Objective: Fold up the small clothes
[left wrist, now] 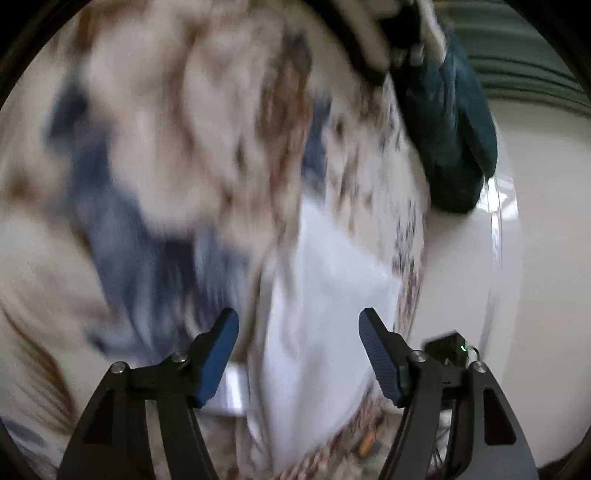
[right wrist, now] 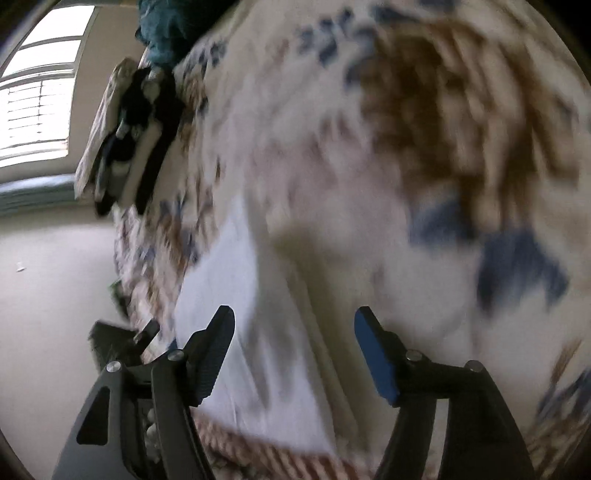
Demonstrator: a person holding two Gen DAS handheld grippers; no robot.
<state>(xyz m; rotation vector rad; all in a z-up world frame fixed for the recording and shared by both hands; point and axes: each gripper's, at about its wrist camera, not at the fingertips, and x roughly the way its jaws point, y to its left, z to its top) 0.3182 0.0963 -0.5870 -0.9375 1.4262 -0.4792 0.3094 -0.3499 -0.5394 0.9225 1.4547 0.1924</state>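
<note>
A white garment (left wrist: pixel 317 295) lies on a bed cover with brown and blue patterns (left wrist: pixel 166 140); both views are motion-blurred. My left gripper (left wrist: pixel 298 325) is open, its jaws spread just above the white garment, holding nothing. In the right wrist view the same white garment (right wrist: pixel 236 295) lies on the patterned cover (right wrist: pixel 406 129), and my right gripper (right wrist: pixel 294 323) is open and empty above it. A dark teal garment (left wrist: pixel 450 122) lies at the cover's far edge, also in the right wrist view (right wrist: pixel 166 33).
A pile of black and pale clothes (right wrist: pixel 129 136) lies at the far edge of the bed. A pale floor (right wrist: pixel 48 295) lies beside the bed. A bright window (right wrist: pixel 37 92) stands beyond. The other gripper's body (left wrist: pixel 450 350) shows at the bed's edge.
</note>
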